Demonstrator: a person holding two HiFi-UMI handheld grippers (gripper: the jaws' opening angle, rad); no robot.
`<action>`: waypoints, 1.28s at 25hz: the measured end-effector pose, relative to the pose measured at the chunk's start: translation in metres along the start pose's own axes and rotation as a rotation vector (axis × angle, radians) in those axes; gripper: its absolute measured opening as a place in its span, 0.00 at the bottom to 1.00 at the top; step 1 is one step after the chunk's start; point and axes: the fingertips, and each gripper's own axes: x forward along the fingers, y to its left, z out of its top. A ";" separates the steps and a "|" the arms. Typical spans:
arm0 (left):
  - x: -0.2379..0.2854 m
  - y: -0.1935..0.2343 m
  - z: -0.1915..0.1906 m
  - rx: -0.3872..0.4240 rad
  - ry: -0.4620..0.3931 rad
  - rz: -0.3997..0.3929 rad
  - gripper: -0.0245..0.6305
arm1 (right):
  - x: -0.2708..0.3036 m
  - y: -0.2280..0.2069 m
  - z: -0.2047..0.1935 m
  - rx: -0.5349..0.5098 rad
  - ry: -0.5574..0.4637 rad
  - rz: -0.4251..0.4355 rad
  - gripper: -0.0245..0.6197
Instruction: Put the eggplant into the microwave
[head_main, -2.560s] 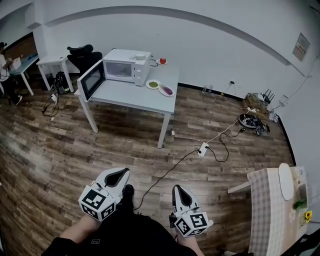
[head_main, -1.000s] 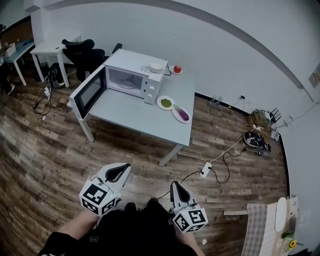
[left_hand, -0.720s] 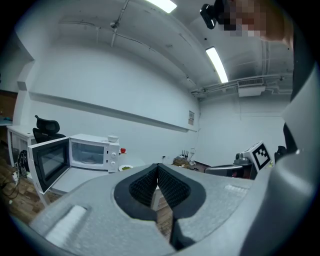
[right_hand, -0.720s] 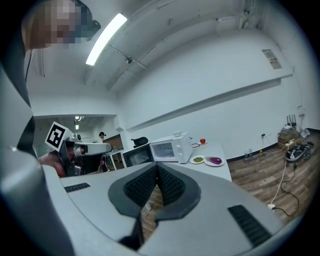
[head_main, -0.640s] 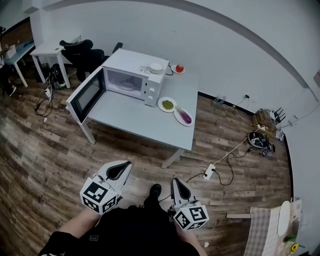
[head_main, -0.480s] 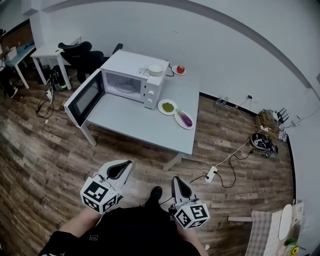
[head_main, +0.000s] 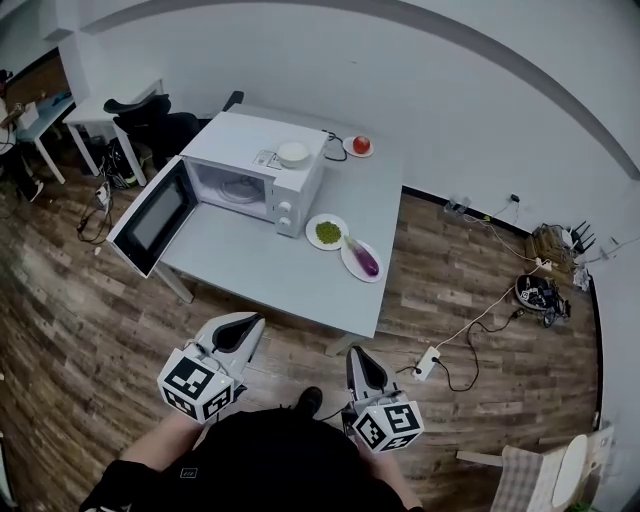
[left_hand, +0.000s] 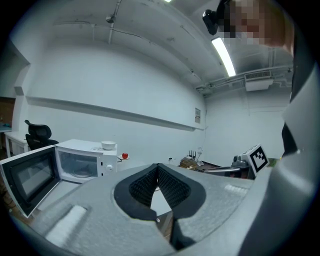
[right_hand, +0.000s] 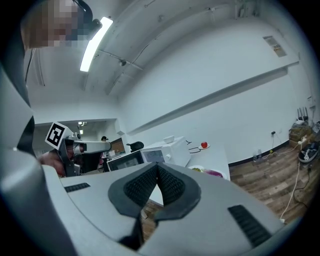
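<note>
**Figure. Both tools ahead of any contact with the eggplant.** The person is standing on the wooden floor, short of the grey surface (head_main: 262, 268). The left tool (head_main: 248, 320) and the right tool (head_main: 357, 352) are being held out in front, well apart from everything on the surface. In each gripper view the ribbed pads are meeting at the tip with nothing between them, so both tools are closed and empty.

The eggplant (head_main: 366, 262) is lying on a white plate (head_main: 349, 256) near the surface's right edge. It is just beside a second plate (head_main: 316, 222) that is carrying green food. The microwave (head_main: 258, 172) is standing to the left of both plates. Its door (head_main: 150, 214) is hanging wide open past the surface's front left corner, and its cavity is showing only the turntable.

Judged risks:
- A tool that is not opened before arrival would push the eggplant rather than take it.
- The eggplant looks smooth and rounded, so a shallow or off-centre pinch could squeeze it out or roll it off the plate.
- Pressing sideways could skid the plate toward the nearby edge or into the green food.
- The path to the cavity is passing the microwave's front corner and the projecting door, and either could catch a tool.
- The cable and power strip (head_main: 427, 362) are lying on the floor near the feet, which makes tripping possible.
</note>
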 end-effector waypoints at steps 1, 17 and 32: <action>0.010 0.001 0.002 -0.001 0.001 0.000 0.05 | 0.004 -0.010 0.003 0.004 0.000 -0.001 0.06; 0.113 0.050 0.017 0.012 0.014 0.014 0.05 | 0.081 -0.090 0.021 0.027 0.060 -0.013 0.06; 0.212 0.113 0.009 0.099 0.082 -0.132 0.05 | 0.155 -0.138 0.035 0.063 0.066 -0.177 0.06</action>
